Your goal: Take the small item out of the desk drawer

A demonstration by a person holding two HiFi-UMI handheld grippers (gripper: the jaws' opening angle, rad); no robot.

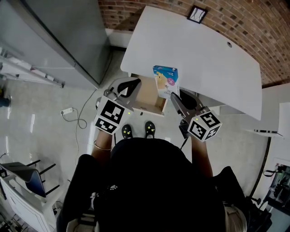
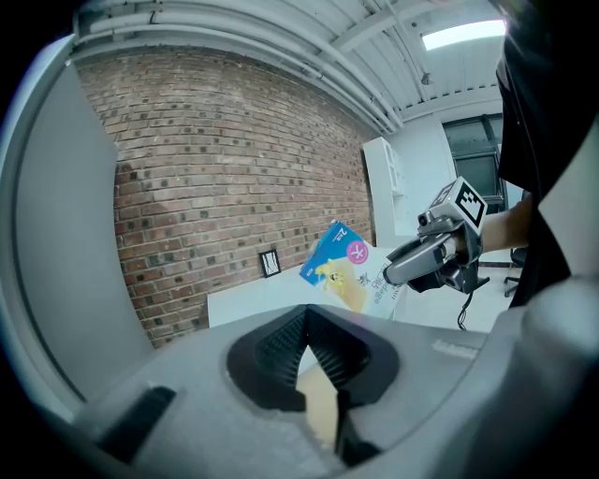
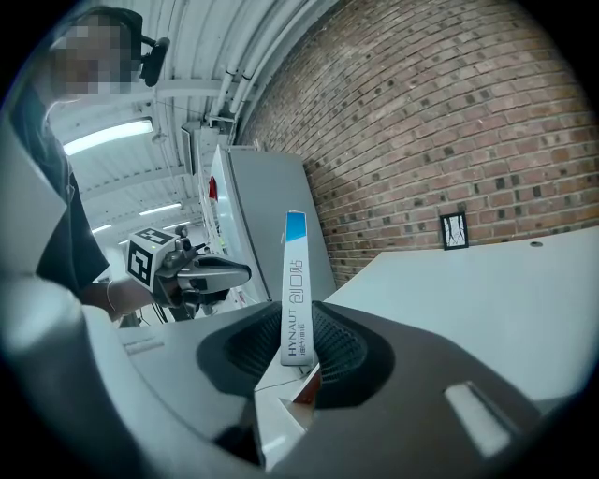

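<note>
A small blue-and-white box (image 1: 166,79) hangs upright over the open desk drawer (image 1: 147,97), and my right gripper (image 1: 172,96) is shut on its lower edge. In the right gripper view the box's narrow printed side (image 3: 294,290) stands between the pads of that gripper (image 3: 301,348). The left gripper view shows the box (image 2: 348,267) tilted, with the right gripper (image 2: 426,260) holding it from the right. My left gripper (image 1: 130,85) is shut and empty at the drawer's left side. Its jaws (image 2: 314,360) meet in front of the drawer's tan inside.
The white desk (image 1: 199,59) runs back to a brick wall with a small framed plate (image 1: 197,13). A grey cabinet (image 1: 68,36) stands at the left. A cable (image 1: 74,113) lies on the floor, a chair (image 1: 27,174) is at the lower left, and the person's shoes (image 1: 138,130) are below the drawer.
</note>
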